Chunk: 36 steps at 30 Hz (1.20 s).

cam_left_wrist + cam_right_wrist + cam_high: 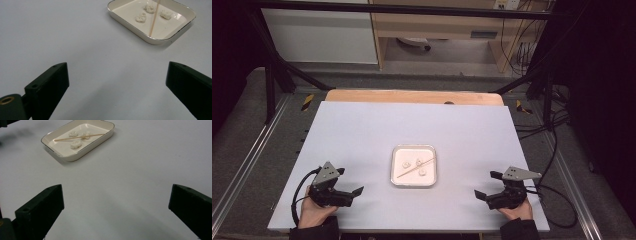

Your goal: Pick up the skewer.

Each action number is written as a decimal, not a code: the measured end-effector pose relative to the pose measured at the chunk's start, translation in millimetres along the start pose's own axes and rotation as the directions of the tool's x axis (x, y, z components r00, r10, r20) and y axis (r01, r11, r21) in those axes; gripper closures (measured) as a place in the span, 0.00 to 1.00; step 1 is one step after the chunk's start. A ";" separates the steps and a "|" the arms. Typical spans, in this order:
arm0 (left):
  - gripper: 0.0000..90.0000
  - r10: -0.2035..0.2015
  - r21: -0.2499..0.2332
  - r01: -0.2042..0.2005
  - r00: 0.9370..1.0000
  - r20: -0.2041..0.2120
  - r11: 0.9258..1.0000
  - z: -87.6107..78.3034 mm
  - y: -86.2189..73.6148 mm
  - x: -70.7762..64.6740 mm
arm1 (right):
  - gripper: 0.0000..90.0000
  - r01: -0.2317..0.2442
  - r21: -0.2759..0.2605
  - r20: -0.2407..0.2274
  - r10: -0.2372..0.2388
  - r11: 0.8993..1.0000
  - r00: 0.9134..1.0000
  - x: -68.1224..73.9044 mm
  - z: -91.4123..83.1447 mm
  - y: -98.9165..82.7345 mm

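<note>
**A:** Why are you parked so far back from everything?

**B:** I have my left gripper (pixel 353 191) and my right gripper (pixel 482 194) low at the near edge of the bench (pixel 362 130), one to each side, both angled in toward the tray (pixel 413 183) that sits in the middle between them. Both sets of jaws stand wide apart with nothing in them, only bare bench surface between the tips. It looks to me like a ready stance: either hand can go in without crossing the other

**A:** And what would you go for?

**B:** The skewer (pixel 415 167), I judge. It lies aslant inside the tray, one end lifted toward the far right corner, and three small white pieces (pixel 405 163) lie on the tray floor around it. My guess is that the raised end would be the easiest part to pinch, since the rest lies low against the floor

**A:** Do the cameras agree?

**B:** They add to each other. From the high view I get the layout: the tray well apart from both hands, and my forearms coming in from below. The left gripper view shows the skewer (pixel 154 18) running almost straight away from me, with its far end cut off at the top edge, and the knobbly texture of the pieces (pixel 141 17). The right gripper view shows the skewer (pixel 79 137) broadside, its whole length visible, crossing one piece (pixel 86 135) or lying just beside it; I cannot tell which
</note>
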<state>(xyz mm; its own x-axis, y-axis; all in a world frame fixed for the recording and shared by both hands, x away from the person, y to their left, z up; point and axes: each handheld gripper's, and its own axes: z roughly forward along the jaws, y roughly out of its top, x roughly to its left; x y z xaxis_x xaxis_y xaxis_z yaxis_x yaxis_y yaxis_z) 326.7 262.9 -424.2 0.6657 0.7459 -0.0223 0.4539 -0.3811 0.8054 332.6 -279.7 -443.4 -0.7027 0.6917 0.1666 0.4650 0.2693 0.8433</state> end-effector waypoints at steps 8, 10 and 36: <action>0.05 0.009 0.004 -0.009 1.000 -0.011 1.000 -1.1 2.1 -2.1 | 0.01 -0.005 0.001 -0.005 0.005 1.000 1.000 0.8 0.6 -0.3; 0.05 0.010 0.002 -0.010 1.000 -0.014 1.000 -1.3 2.3 -2.3 | 0.01 -0.003 0.001 -0.006 0.003 1.000 1.000 0.8 0.7 -0.4; 0.07 0.115 0.053 -0.115 0.993 0.005 0.992 37.2 47.9 -41.8 | 0.01 0.006 0.037 -0.004 -0.006 0.999 1.000 1.6 5.2 -0.8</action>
<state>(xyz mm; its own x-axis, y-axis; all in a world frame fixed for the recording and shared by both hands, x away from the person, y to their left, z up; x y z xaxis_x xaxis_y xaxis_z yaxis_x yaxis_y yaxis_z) 342.7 193.1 -406.8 0.7163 0.6944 0.0680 0.4049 -0.4931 0.7700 333.9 -275.3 -446.5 -0.7079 0.6872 0.1634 0.4801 0.2985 0.8248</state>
